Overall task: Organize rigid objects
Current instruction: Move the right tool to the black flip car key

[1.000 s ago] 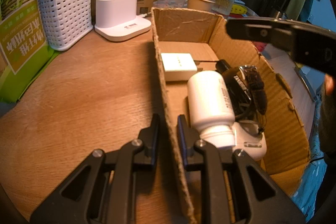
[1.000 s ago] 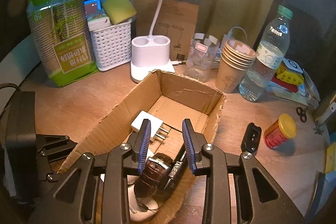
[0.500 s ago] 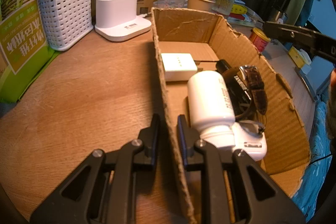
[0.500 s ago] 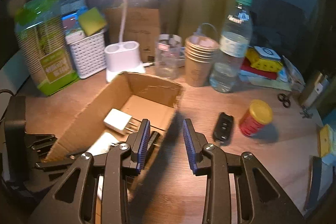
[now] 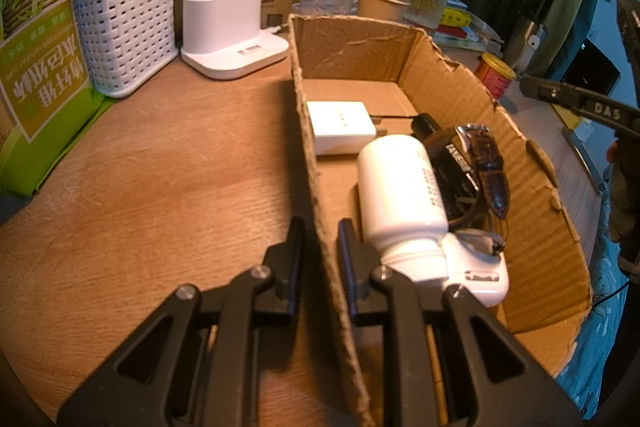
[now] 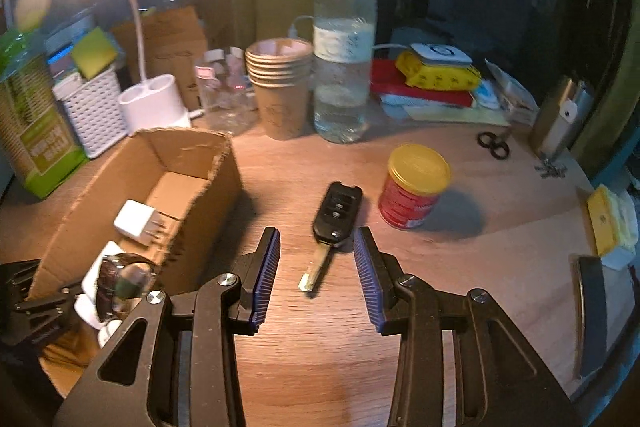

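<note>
My left gripper (image 5: 320, 227) is shut on the left wall of an open cardboard box (image 5: 308, 131). The box holds a white charger (image 5: 340, 127), a white bottle (image 5: 400, 195) lying down, a brown-strapped watch (image 5: 484, 159) and a white device (image 5: 476, 271). My right gripper (image 6: 316, 239) is open and empty above the table, with a black flip car key (image 6: 334, 219) lying between and just beyond its fingertips. A red can with a yellow lid (image 6: 414, 187) stands right of the key. The box also shows in the right wrist view (image 6: 208, 179).
Behind the box stand a stack of paper cups (image 6: 280, 87), a water bottle (image 6: 344, 47), a white lamp base (image 5: 232, 27) and a white basket (image 5: 124, 23). Scissors (image 6: 494, 143) and a yellow pack (image 6: 608, 219) lie at the right.
My right gripper has moved right, from over the box to over the bare table by the car key, and has opened wider. The left gripper has stayed on the box wall.
</note>
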`<action>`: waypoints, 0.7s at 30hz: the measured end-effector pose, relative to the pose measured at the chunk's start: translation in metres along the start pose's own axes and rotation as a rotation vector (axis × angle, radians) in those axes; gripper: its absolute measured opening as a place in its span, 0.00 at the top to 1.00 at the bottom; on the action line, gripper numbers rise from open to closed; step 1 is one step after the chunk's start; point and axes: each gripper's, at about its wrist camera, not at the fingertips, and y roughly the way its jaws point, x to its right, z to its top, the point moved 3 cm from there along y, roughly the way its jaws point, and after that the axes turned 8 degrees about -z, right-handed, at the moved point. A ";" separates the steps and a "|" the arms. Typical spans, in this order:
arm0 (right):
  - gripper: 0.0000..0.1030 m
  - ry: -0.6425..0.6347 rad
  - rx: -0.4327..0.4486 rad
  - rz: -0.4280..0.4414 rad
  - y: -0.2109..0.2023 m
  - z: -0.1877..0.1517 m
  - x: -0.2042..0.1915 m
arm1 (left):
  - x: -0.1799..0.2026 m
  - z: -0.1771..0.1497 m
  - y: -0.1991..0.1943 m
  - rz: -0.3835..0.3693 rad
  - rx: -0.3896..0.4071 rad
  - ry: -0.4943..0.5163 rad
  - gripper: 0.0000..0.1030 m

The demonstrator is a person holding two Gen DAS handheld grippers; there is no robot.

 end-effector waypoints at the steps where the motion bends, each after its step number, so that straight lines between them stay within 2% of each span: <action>1: 0.60 0.000 -0.005 -0.003 0.003 0.000 0.001 | 0.000 0.000 0.000 0.000 0.000 0.000 0.82; 5: 0.60 0.007 -0.023 -0.003 0.017 -0.001 0.005 | 0.000 0.000 0.000 0.000 0.000 0.000 0.82; 8: 0.52 0.014 -0.035 -0.003 0.027 0.000 0.006 | 0.000 0.000 0.000 0.000 0.000 0.000 0.82; 21: 0.52 0.003 -0.078 -0.011 0.063 0.009 -0.003 | 0.000 0.000 0.000 0.001 -0.001 -0.001 0.82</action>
